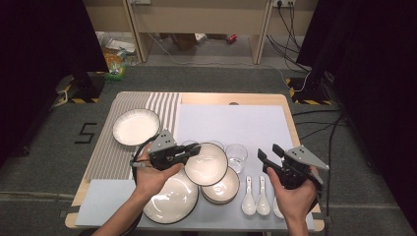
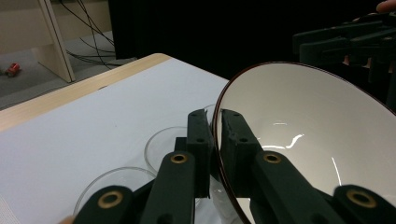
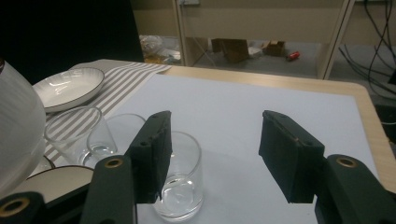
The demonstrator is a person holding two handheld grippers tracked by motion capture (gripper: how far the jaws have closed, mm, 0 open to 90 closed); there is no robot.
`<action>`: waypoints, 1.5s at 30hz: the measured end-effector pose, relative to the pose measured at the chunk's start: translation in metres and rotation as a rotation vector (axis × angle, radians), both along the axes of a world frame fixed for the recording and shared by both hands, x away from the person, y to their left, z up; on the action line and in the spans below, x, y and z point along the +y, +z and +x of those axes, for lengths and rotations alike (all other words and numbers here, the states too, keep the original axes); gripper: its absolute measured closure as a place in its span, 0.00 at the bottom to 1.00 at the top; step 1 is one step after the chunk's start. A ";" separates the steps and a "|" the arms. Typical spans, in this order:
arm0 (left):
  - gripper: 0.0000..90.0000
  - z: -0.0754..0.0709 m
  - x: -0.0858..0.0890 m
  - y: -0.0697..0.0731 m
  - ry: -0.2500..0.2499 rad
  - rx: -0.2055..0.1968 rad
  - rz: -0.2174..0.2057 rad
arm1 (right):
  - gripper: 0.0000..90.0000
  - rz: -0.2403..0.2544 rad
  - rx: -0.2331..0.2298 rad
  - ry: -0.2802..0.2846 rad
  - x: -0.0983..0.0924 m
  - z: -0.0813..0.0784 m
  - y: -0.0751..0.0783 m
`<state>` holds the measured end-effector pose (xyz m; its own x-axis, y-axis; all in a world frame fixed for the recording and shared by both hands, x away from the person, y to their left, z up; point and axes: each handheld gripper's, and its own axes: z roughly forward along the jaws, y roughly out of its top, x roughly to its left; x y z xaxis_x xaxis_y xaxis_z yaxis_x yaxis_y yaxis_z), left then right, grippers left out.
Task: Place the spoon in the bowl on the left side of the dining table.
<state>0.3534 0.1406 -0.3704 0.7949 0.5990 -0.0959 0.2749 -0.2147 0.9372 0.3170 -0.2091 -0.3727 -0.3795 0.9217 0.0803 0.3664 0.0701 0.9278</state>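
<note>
My left gripper (image 1: 196,149) is shut on the rim of a white bowl with a dark edge (image 1: 206,164), held tilted above the other dishes. In the left gripper view the jaws (image 2: 216,116) pinch that rim, one pad inside the bowl (image 2: 303,126) and one outside. My right gripper (image 1: 269,151) hovers open at the right of the table, with nothing between its jaws. In the right gripper view its jaws (image 3: 215,121) stand wide apart. A clear glass (image 3: 182,186) stands on the mat just beyond the left jaw.
Under the held bowl lie a large bowl (image 1: 169,199) and a stack of smaller bowls (image 1: 221,189). Nearby are a glass (image 1: 236,157), two more glasses (image 3: 74,130) and white spoons (image 1: 249,199). A white plate (image 1: 136,126) rests on the striped mat (image 1: 110,152).
</note>
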 end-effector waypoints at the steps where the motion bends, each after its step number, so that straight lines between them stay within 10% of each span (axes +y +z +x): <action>1: 0.91 0.000 0.000 0.000 0.000 0.001 0.001 | 0.48 0.002 -0.009 -0.005 0.001 0.000 0.000; 45: 0.91 0.003 0.031 0.002 0.084 0.005 -0.017 | 0.53 -0.064 -0.042 -0.049 0.002 0.001 -0.002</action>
<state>0.3566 0.1716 -0.3683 0.7416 0.6617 -0.1107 0.2960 -0.1746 0.9391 0.3176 -0.2071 -0.3750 -0.3352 0.9421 0.0054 0.3315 0.1126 0.9367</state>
